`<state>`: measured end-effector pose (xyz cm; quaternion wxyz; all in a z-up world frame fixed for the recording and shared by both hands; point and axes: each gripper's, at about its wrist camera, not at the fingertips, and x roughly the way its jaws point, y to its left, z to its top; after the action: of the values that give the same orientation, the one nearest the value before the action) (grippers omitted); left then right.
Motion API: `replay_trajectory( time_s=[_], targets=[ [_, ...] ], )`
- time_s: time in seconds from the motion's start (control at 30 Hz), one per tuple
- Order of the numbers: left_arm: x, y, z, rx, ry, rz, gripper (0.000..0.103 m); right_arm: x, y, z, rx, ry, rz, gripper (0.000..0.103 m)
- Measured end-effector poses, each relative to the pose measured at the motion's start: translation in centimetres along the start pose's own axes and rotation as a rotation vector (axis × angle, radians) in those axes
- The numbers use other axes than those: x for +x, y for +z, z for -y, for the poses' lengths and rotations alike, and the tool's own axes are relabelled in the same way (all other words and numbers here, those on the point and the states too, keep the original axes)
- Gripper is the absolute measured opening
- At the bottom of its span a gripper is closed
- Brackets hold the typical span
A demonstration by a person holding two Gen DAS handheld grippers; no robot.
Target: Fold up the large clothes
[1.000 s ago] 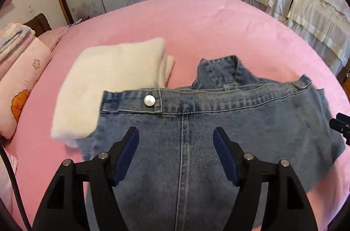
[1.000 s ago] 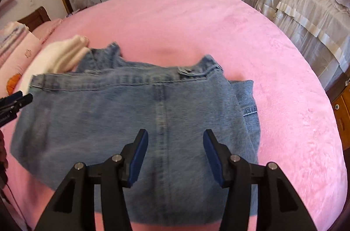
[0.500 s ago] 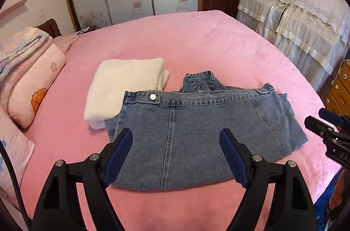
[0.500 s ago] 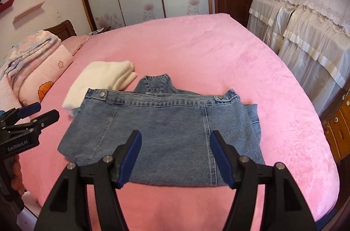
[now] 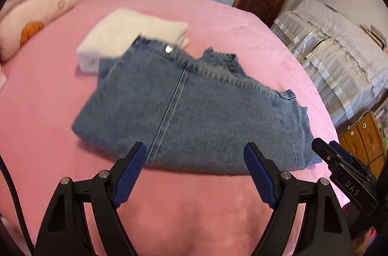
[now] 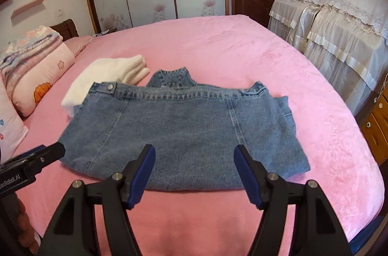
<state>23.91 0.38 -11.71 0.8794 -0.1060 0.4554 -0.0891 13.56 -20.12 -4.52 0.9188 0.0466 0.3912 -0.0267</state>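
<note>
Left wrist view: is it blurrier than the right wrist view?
Left wrist view: yes, the denim garment and white towel are motion-smeared. Right wrist view: the garment is fairly crisp; both views bend straight lines near the edges.

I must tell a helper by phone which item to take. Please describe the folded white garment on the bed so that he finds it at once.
Look at the large bed with the pink plush cover. Near its middle lies a folded blue denim jacket; at that jacket's far left corner, toward the pink flowered pillows, sits the folded white fluffy garment. It is the only white, soft piece there, and the denim overlaps its edge.
</note>
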Motion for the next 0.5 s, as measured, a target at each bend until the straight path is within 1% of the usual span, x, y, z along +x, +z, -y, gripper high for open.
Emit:
replay_trajectory(
  time_s=[0.1,0.13,0.2,0.33,0.5],
  targets=[
    [2.4,-1.8,-2.7,-0.093,-0.062,-0.052,0.081,1.6,-1.1,-0.5,0.002,0.000,-0.001,0.067],
    [3.3,-2.6,-3.9,-0.135,-0.095,-0.074,0.081,2.2,-1.4,-0.7,0.001,-0.002,-0.002,0.067],
    [4.7,-3.7,-5.5,-0.181,-0.117,-0.091,0.081,3.3,-2.1,-1.2,-0.010,-0.003,-0.004,0.067],
    [7.2,-5.0,-7.7,-0.239,-0.140,-0.087,0.081,5.7,-2.9,-1.9,-0.021,0.010,-0.028,0.067],
    [9.7,-4.8,-9.8,-0.299,-0.194,-0.061,0.081,8.2,-3.2,-2.6,-0.025,0.019,-0.037,0.067]
  ],
)
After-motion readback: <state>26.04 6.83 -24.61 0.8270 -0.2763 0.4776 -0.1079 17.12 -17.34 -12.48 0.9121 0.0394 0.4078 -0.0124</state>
